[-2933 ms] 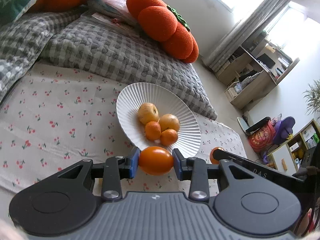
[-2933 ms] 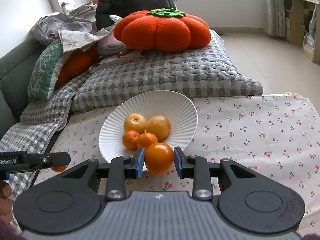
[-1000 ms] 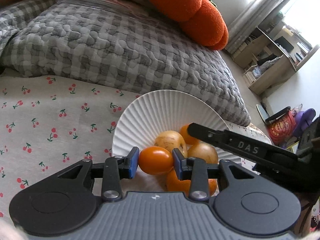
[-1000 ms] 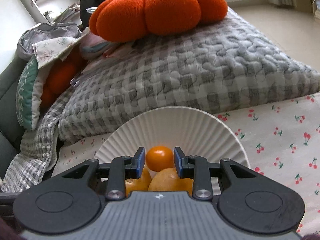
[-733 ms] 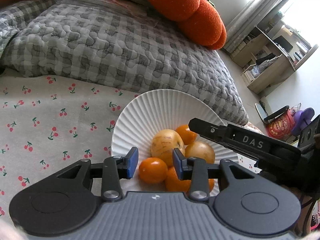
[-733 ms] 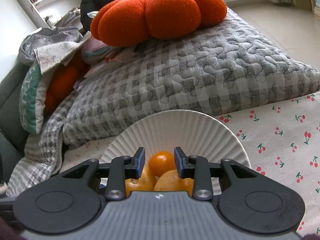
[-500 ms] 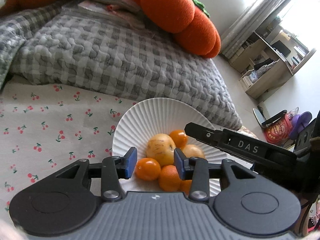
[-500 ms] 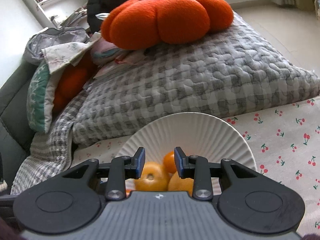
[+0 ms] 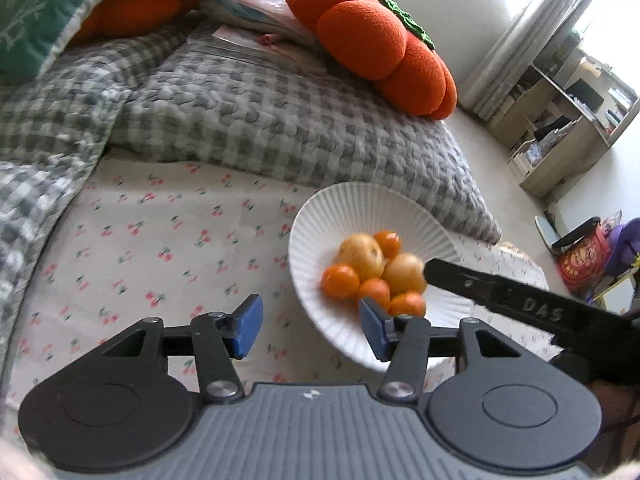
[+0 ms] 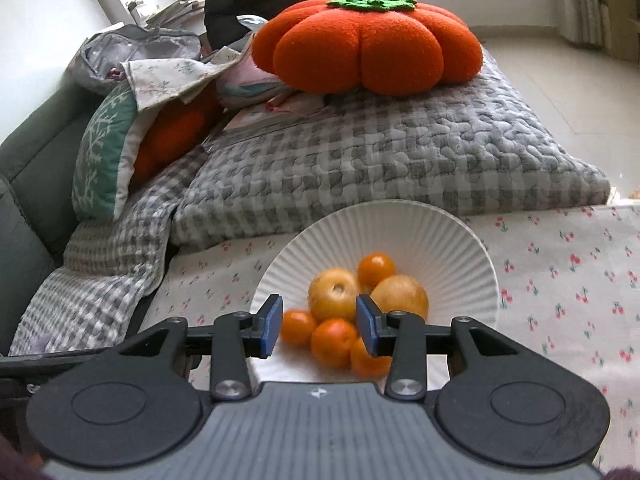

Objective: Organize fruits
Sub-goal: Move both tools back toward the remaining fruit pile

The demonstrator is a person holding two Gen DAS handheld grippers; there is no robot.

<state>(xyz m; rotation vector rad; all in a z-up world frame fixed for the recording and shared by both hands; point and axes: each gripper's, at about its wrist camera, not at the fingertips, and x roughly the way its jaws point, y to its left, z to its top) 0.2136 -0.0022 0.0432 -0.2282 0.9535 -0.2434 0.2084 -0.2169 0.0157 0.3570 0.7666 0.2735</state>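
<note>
With all six fruits (image 10: 352, 308) heaped in the white plate (image 10: 400, 224), both the left gripper (image 9: 310, 328) and right gripper (image 10: 316, 326) hung empty just before it, fingers having just opened in release

Six fruits on one plate, two grippers above them.

One white ribbed plate (image 10: 460, 240) holds six fruits: two larger yellow fruits (image 10: 334, 294) and four small orange fruits (image 10: 375, 266). Two grippers show: the left gripper (image 9: 310, 328) and the right gripper (image 10: 318, 324), each with two blue pads (image 10: 272, 324) and nothing between them. One pumpkin-shaped orange cushion (image 10: 368, 44) sits on one grey checked quilt (image 10: 380, 152). One cherry-print cloth (image 9: 140, 240) lies under the plate. One green patterned pillow (image 10: 100, 152) leans at the left.
</note>
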